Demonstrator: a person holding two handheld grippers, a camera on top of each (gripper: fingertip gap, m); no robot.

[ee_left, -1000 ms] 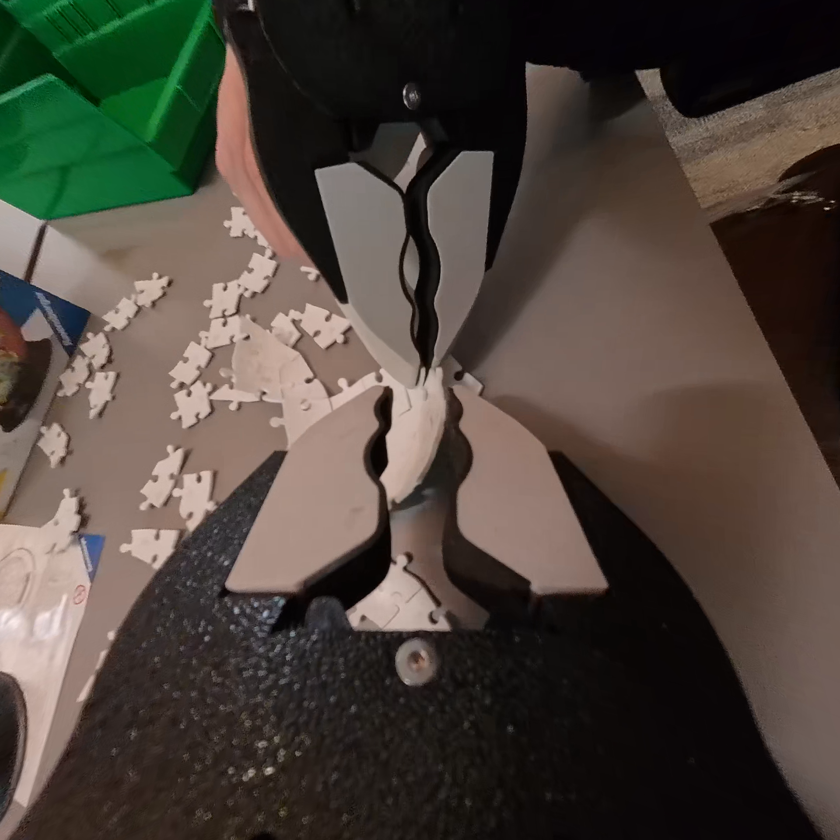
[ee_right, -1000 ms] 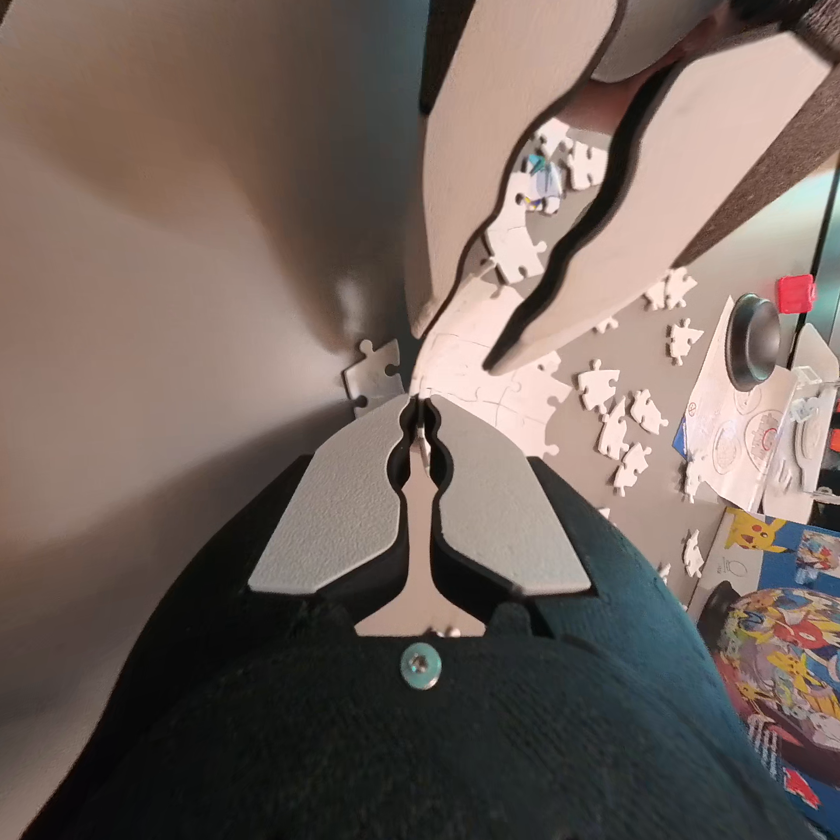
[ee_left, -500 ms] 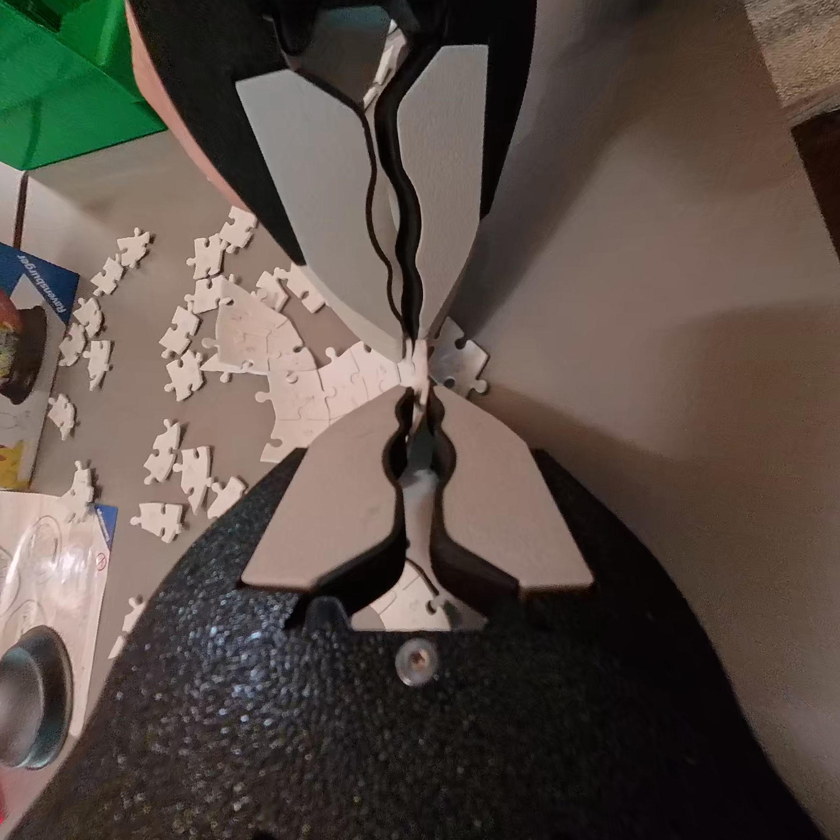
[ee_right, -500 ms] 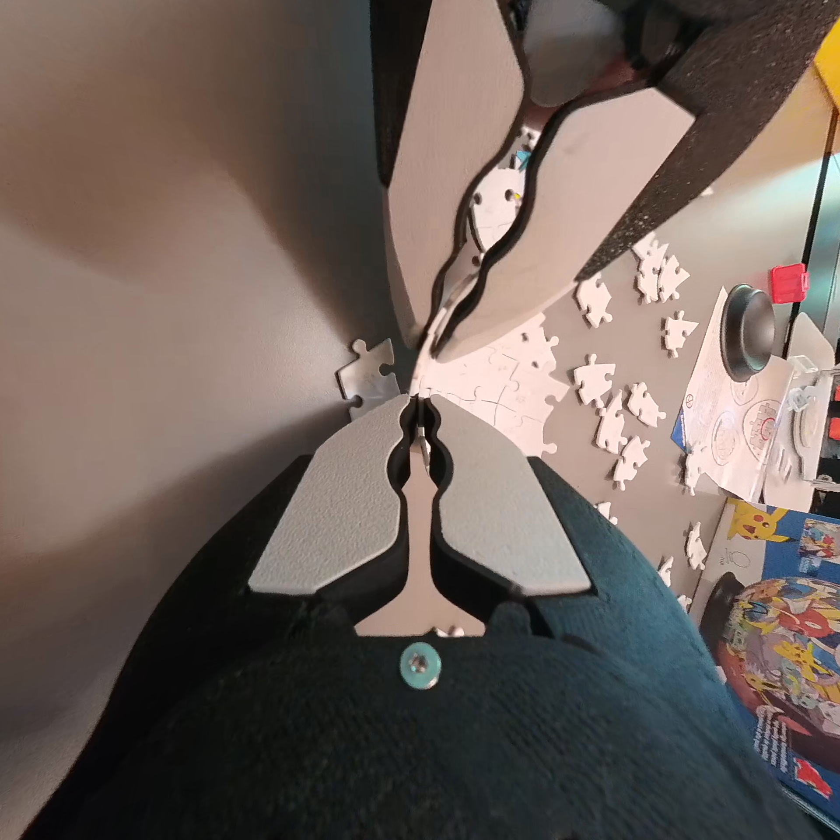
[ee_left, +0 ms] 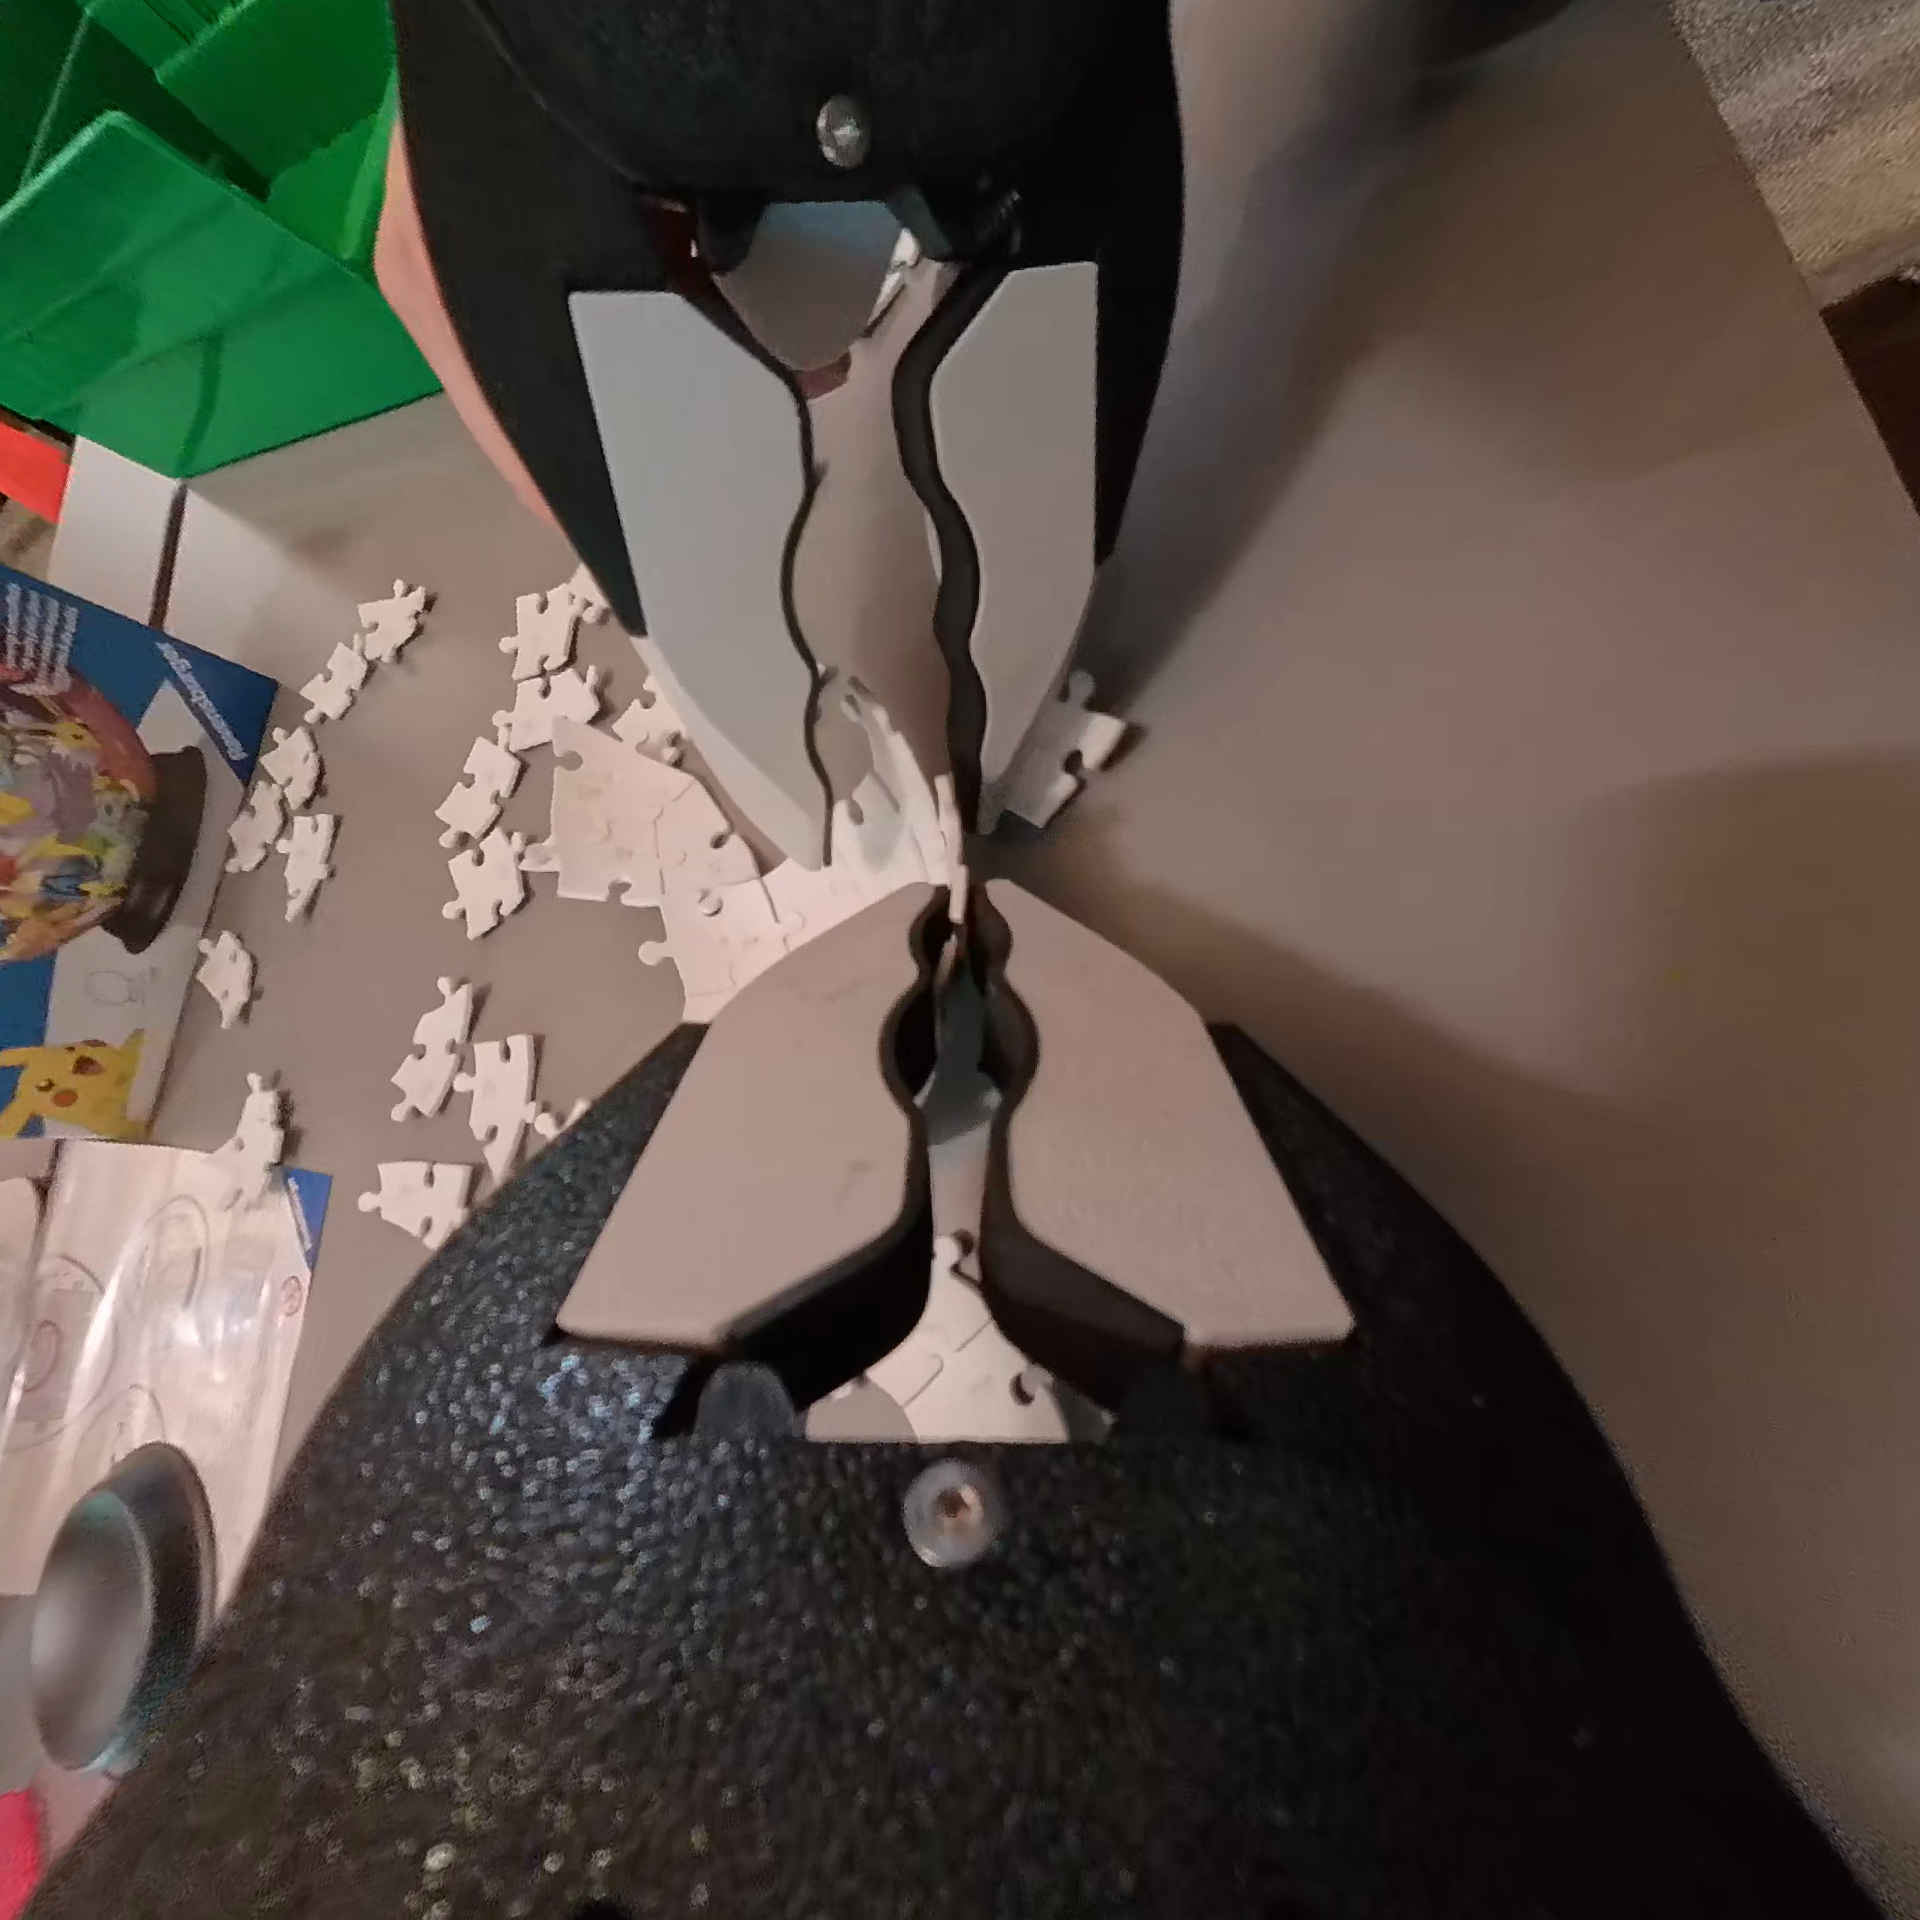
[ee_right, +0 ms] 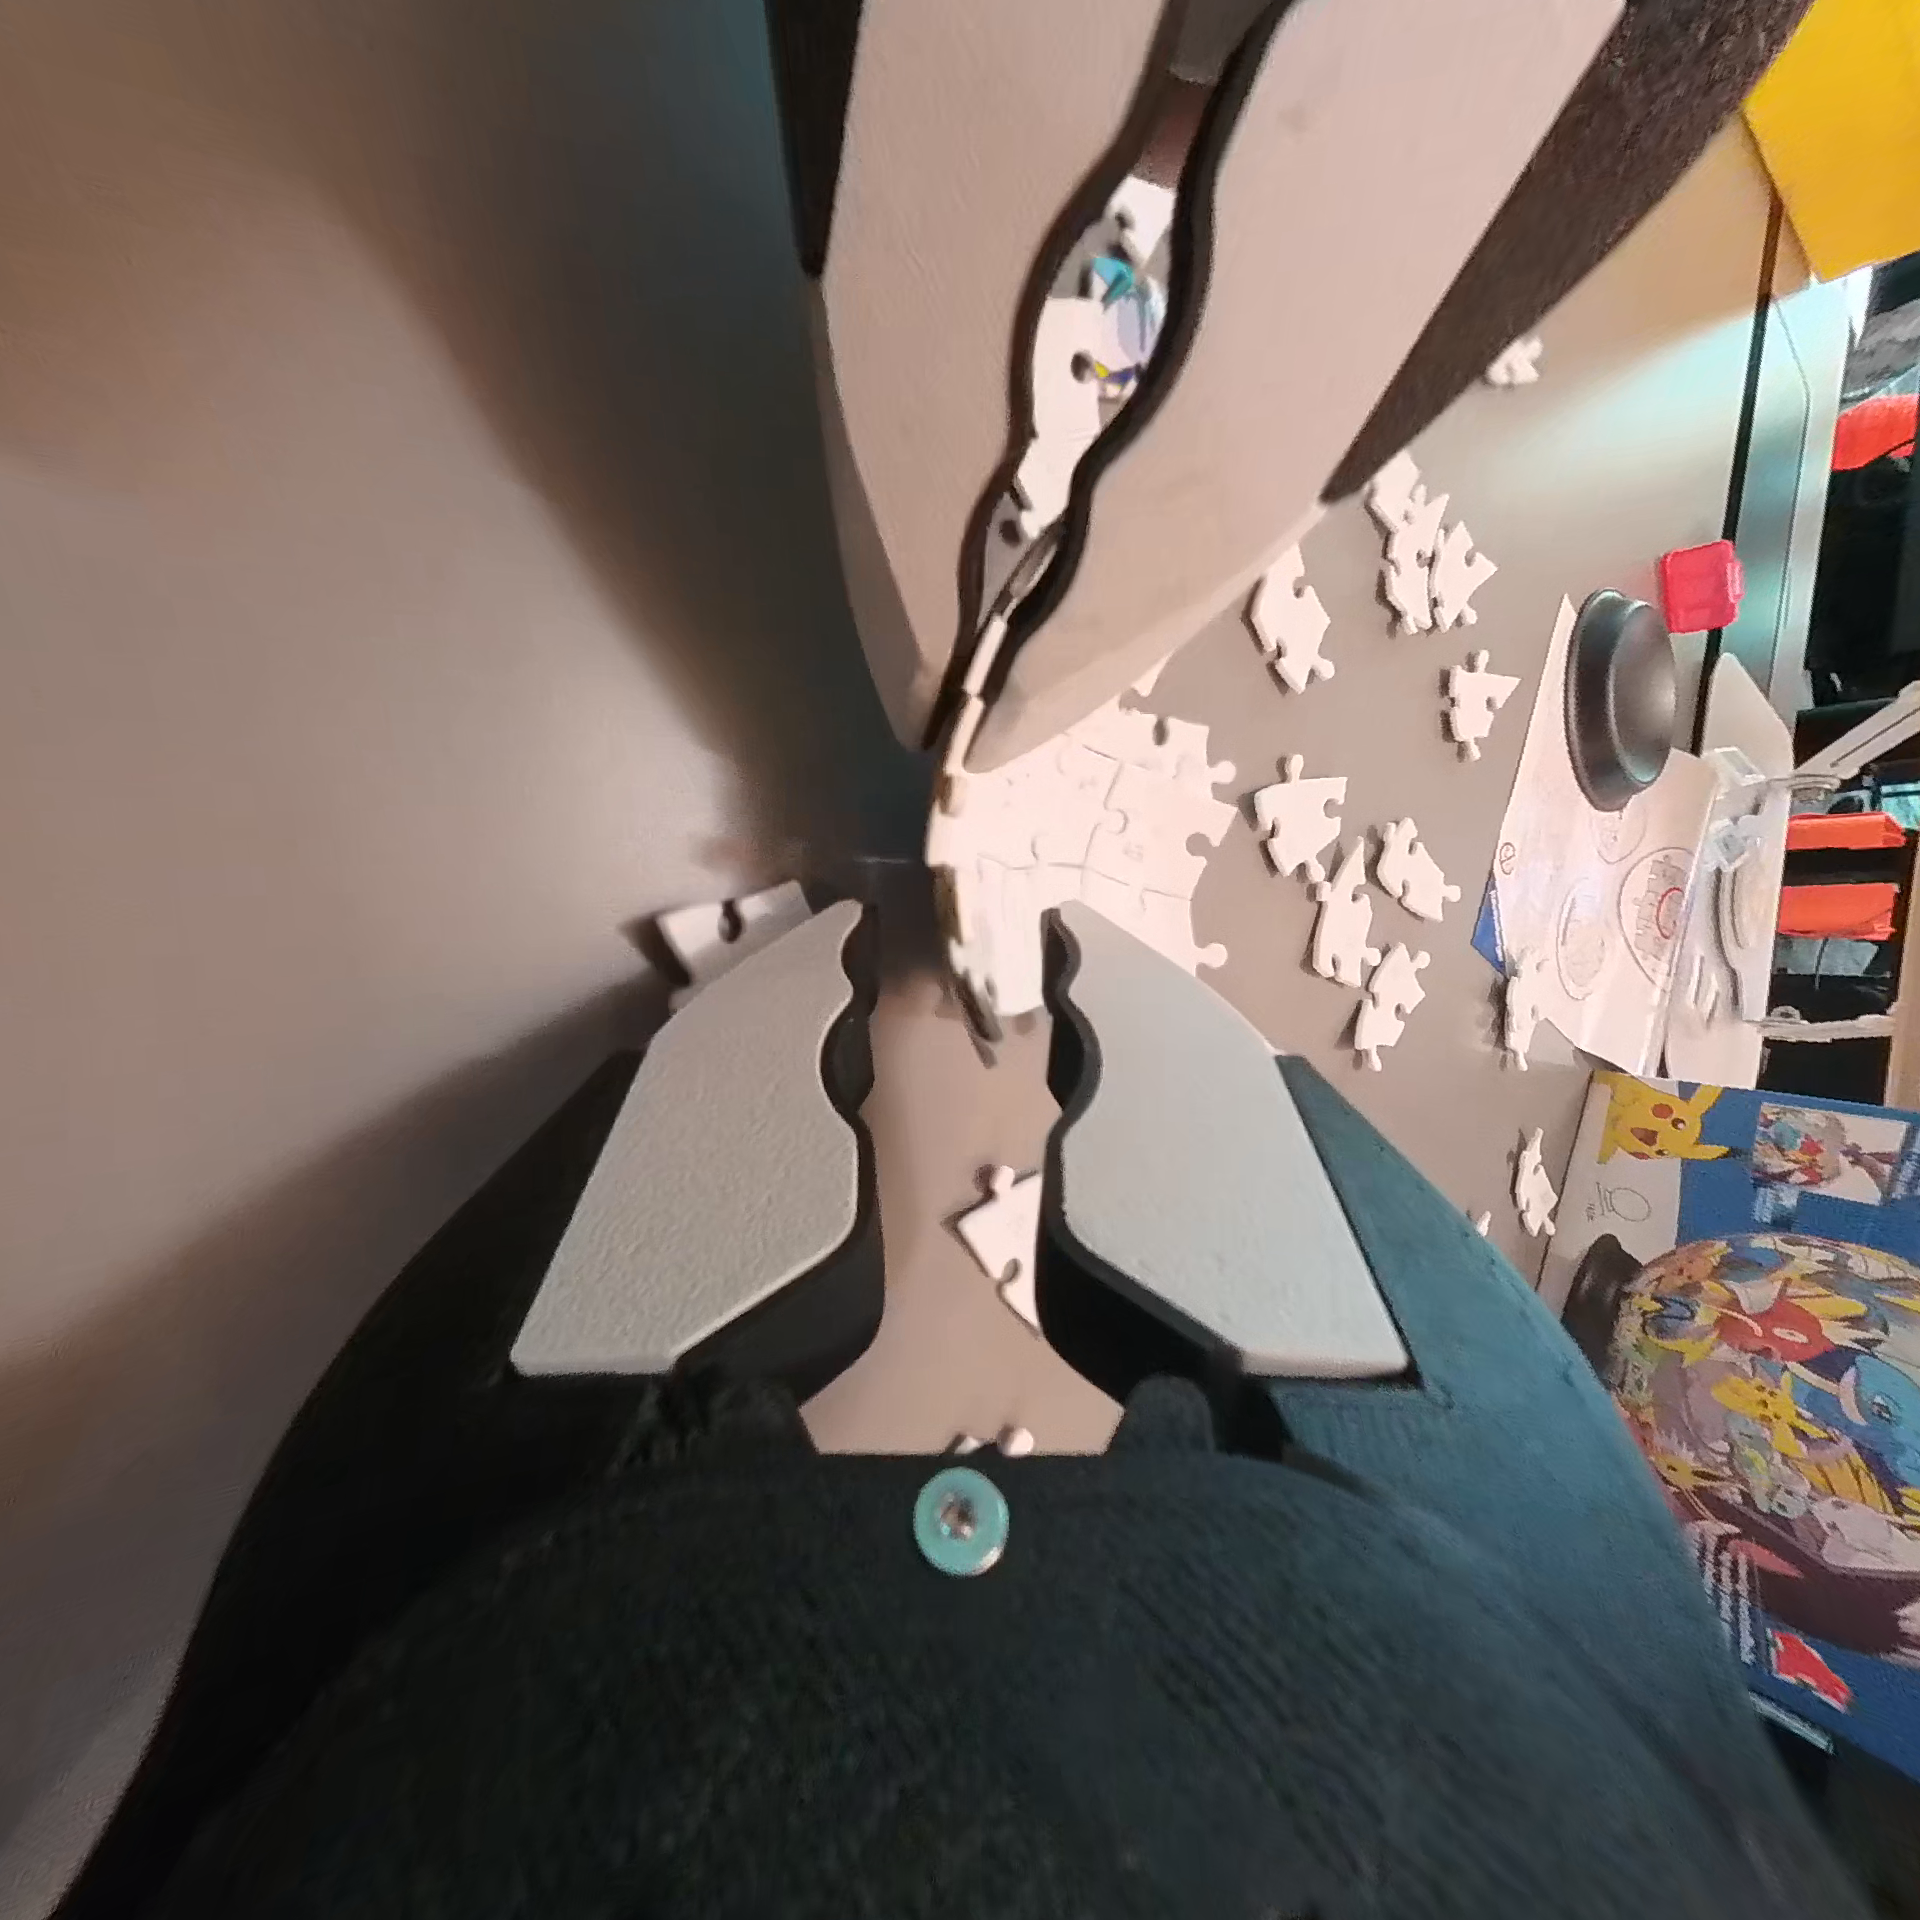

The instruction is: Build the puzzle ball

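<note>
A curved section of joined white puzzle pieces (ee_left: 727, 904) lies low over the grey table. My left gripper (ee_left: 961, 904) is shut on its near edge. In the right wrist view the same section (ee_right: 1101, 831) runs between the two grippers, with the left gripper (ee_right: 951, 738) clamped on it from above. My right gripper (ee_right: 954, 925) is open, its fingers either side of the section's edge without gripping it; it faces the left gripper in the left wrist view (ee_left: 899, 831). A single loose piece (ee_left: 1070, 758) lies just beside the fingertips.
Several loose white pieces (ee_left: 478, 790) are scattered to the left. A blue puzzle box (ee_left: 94, 831), an instruction sheet (ee_left: 156, 1299), a dark round stand (ee_left: 114, 1558) and green bins (ee_left: 187, 312) sit at the left. The table edge (ee_left: 1766, 260) is at the right. My left and right fingertips are right by each other.
My right gripper has opened and let go of the section's edge. My left gripper closed on the section earlier and still holds it.
</note>
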